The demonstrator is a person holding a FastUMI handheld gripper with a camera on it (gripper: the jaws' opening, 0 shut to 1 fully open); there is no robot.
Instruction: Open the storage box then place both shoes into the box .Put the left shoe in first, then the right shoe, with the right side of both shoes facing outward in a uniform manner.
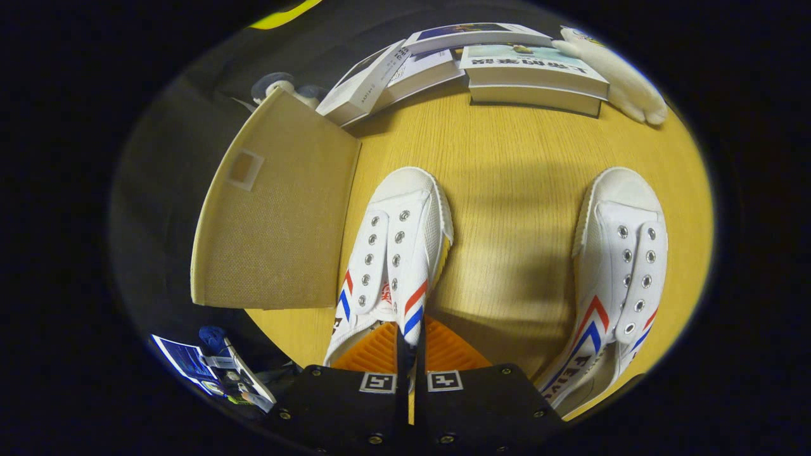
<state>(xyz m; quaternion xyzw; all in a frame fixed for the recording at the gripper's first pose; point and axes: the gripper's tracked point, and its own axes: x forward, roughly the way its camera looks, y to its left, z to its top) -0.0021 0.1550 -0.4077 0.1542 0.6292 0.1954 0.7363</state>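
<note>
Wood-grain counter, books stacked at the far edge, beige storage box left of the shoes. Gripper nearly closed — fingers pinching the rim of the near shoe. Second shoe lies well apart, to the right.

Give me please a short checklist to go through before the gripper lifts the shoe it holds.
1. Gripper closed on near shoe side wall: ok.
2. Firm grip: cannot tell.
3. Storage box beside that shoe, flap open: ok.
4. Room inside box: cannot tell.
5. Other shoe standing apart on the table: ok.
6. Books and soft toy beyond both shoes: ok.
</note>
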